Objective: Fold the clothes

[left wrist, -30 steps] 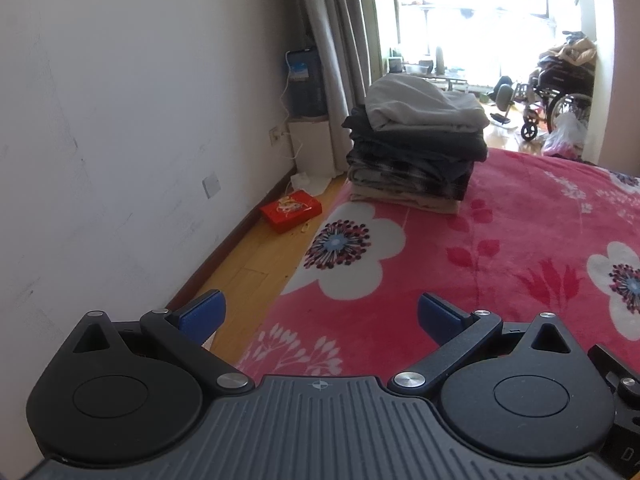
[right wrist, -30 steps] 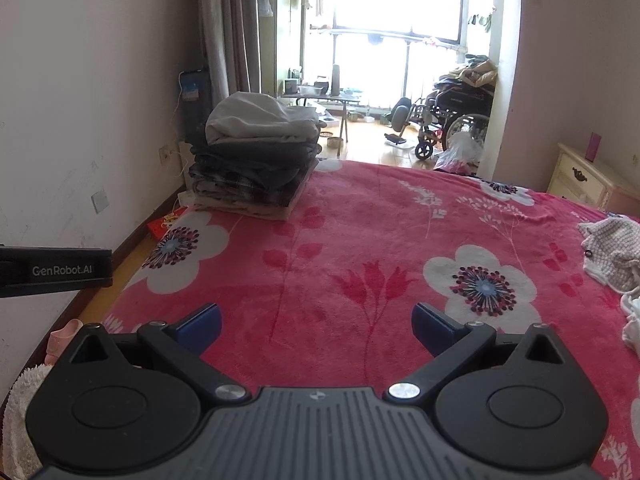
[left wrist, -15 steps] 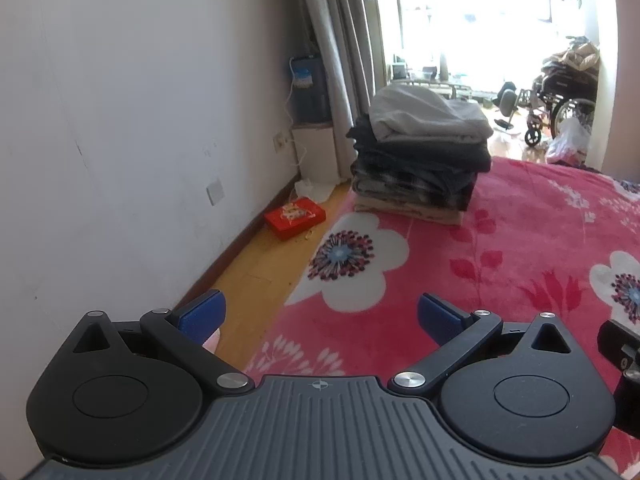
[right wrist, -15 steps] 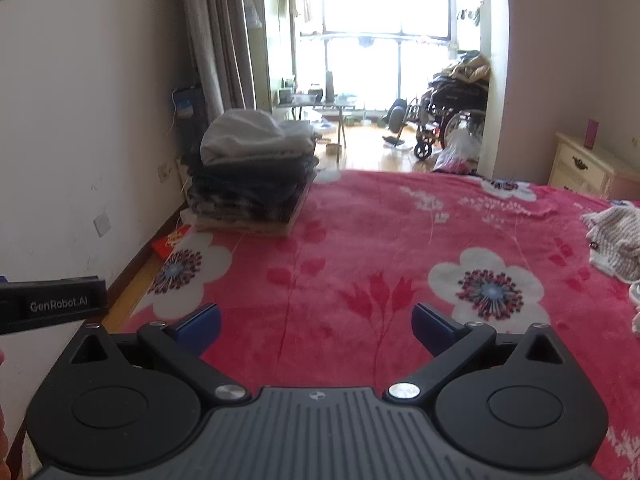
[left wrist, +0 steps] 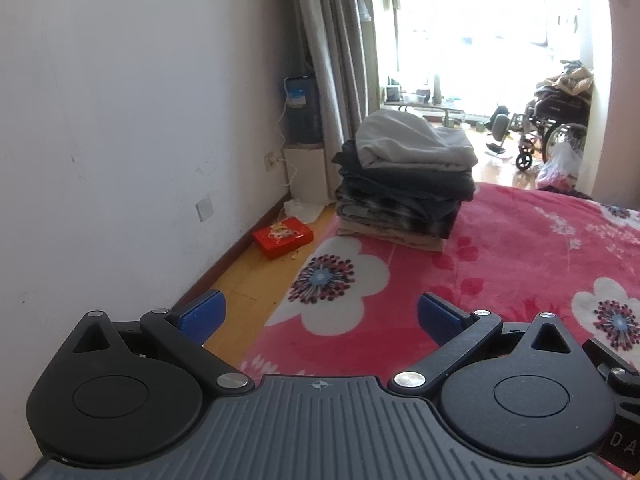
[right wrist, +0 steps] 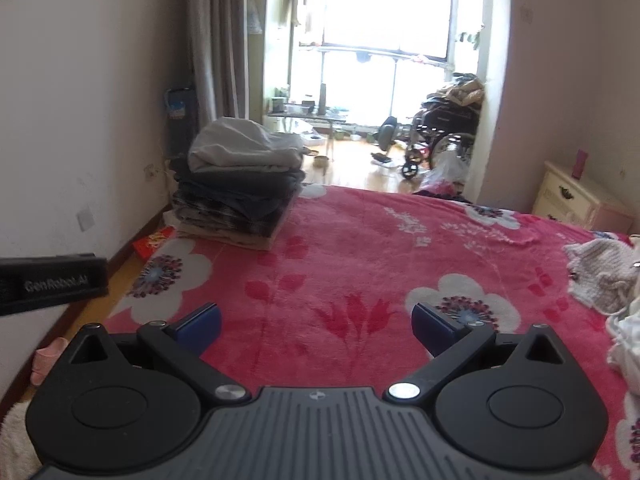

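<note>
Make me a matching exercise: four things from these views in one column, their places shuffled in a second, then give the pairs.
1. stack of folded clothes
2. red box
3. unfolded garments
4. wheelchair

A. on the wooden floor by the wall
B. far left corner of the bed
C. by the bright window
D. right edge of the bed

Pairs: 1-B, 2-A, 3-D, 4-C

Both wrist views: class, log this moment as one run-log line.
left claw: open, empty | right claw: open, empty | folded stack: bed corner | unfolded clothes: right edge | blanket: bare between
</note>
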Demonstrator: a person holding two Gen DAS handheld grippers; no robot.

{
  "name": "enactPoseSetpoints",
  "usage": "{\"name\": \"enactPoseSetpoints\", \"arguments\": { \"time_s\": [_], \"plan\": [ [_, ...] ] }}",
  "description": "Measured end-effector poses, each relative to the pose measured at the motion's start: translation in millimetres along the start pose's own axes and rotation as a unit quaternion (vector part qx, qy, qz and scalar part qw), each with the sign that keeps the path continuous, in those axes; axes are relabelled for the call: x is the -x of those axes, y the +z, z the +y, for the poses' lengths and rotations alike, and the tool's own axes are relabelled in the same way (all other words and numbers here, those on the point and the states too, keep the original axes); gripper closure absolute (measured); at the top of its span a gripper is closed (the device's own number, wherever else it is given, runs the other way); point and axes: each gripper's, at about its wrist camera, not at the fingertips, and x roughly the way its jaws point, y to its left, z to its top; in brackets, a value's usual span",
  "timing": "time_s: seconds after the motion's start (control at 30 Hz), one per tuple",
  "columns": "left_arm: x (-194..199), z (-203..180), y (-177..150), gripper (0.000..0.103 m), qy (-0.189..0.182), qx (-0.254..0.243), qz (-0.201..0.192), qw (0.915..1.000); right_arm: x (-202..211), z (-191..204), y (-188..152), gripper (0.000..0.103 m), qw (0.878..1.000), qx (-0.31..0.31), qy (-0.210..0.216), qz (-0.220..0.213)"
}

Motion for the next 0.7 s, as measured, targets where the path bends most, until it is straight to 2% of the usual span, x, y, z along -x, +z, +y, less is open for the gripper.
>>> {"name": "enactPoseSetpoints", "arguments": {
  "time_s": [0.33, 0.7],
  "plan": [
    [-2.8, -17.9, -2.4, 0.0, -0.021, -0.018, 0.004, 0.9996, -2.1, -15.3, -0.4, 0.0, 1.0, -0.011, -0.024, 0.006],
    [-0.1, -24.3, -4.4, 0.0, -0.026, -0.024, 0.003, 0.9994, -1.3, -17.4, -1.1, 0.0, 1.0, -0.009, -0.024, 0.006]
  ]
}}
